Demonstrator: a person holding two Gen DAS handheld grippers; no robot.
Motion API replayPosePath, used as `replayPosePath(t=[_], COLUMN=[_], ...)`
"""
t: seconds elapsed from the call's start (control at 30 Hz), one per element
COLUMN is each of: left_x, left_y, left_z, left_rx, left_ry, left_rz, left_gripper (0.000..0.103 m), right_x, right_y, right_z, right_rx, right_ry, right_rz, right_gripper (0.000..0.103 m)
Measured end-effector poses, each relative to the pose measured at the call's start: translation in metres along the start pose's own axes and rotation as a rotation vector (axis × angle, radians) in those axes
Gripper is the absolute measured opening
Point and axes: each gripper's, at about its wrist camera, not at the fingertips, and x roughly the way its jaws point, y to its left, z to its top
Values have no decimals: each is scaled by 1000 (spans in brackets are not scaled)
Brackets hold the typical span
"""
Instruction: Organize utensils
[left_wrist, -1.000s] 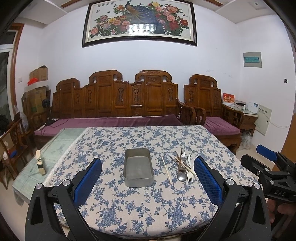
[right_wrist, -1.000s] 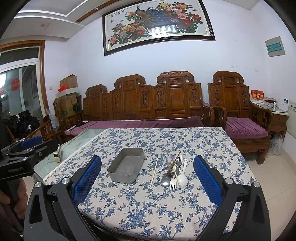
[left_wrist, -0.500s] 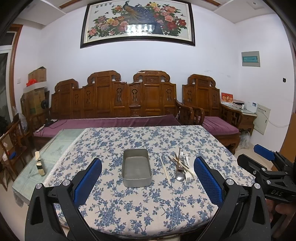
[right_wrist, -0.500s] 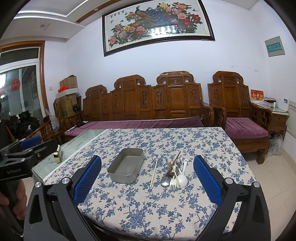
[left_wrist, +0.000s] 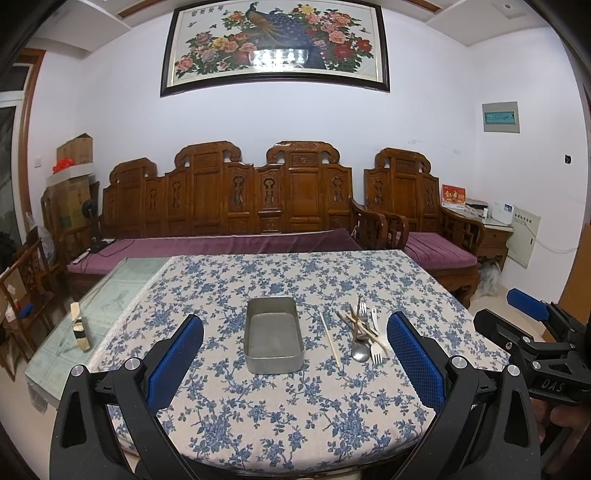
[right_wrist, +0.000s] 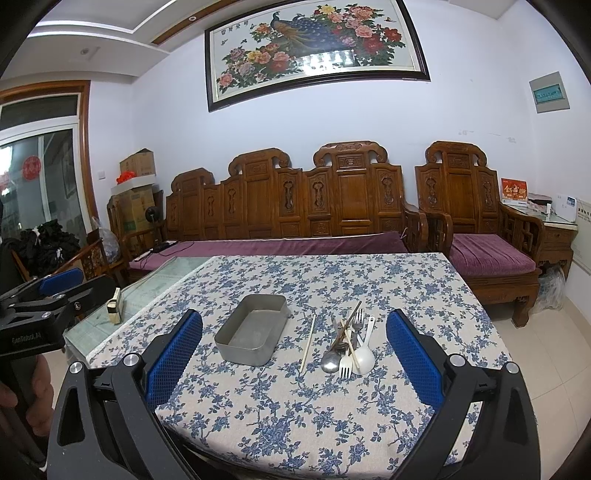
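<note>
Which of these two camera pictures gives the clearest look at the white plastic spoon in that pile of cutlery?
The right wrist view. There the white plastic spoon shows its whole bowl and most of its handle beside the white plastic fork. In the left wrist view only its handle is clear; the bowl is mostly lost among the other cutlery.

In your left wrist view, the right gripper (left_wrist: 532, 314) is cut off by the right edge; its jaw spacing cannot be judged. In your right wrist view, the left gripper (right_wrist: 55, 282) runs off the left edge likewise. The utensil pile (right_wrist: 349, 341) overlaps, so your piece count is uncertain. The small bottle (right_wrist: 115, 305) has no legible label.
</note>
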Motion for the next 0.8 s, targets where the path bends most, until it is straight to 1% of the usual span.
replayPosePath(t=[0.5,0.8], left_x=[1,10], left_y=[0,2], left_z=[0,-3], left_rx=[0,2], left_ry=[2,26], left_rz=[-1,-4], left_gripper=[97,97], right_x=[0,5], right_y=[0,-1], right_z=[0,-5], right_rx=[-2,-3], right_ry=[0,12], right_rz=[2,13], right_gripper=[100,100])
